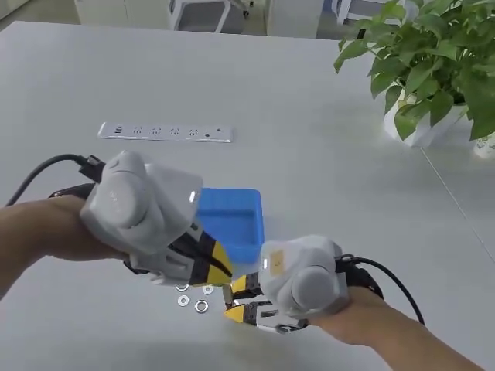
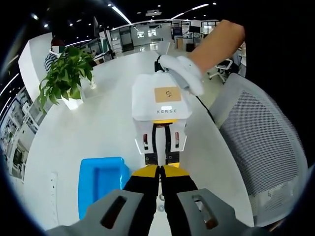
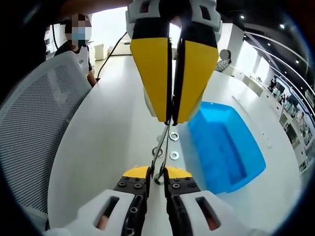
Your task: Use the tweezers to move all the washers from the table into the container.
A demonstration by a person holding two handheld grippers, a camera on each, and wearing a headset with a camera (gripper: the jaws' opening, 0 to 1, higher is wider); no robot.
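Thin metal tweezers (image 3: 165,142) run from my left gripper (image 3: 172,115), above, down into my right gripper (image 3: 156,173). Each gripper's yellow-tipped jaws are shut on the tweezers, the left at the upper end and the right around the lower legs. Three small washers (image 3: 173,136) lie on the white table just beyond the tweezers' tips. In the head view the two grippers (image 1: 224,269) (image 1: 232,301) meet nose to nose above several washers (image 1: 201,307). The blue container (image 1: 232,220) sits right behind them, also seen as a blue container (image 3: 226,147) beside the washers.
A white power strip (image 1: 165,132) lies farther back on the table. A potted green plant (image 1: 433,69) stands at the far right near the table's edge. A grey mesh chair (image 2: 261,147) is beside the table. Cables trail from both grippers.
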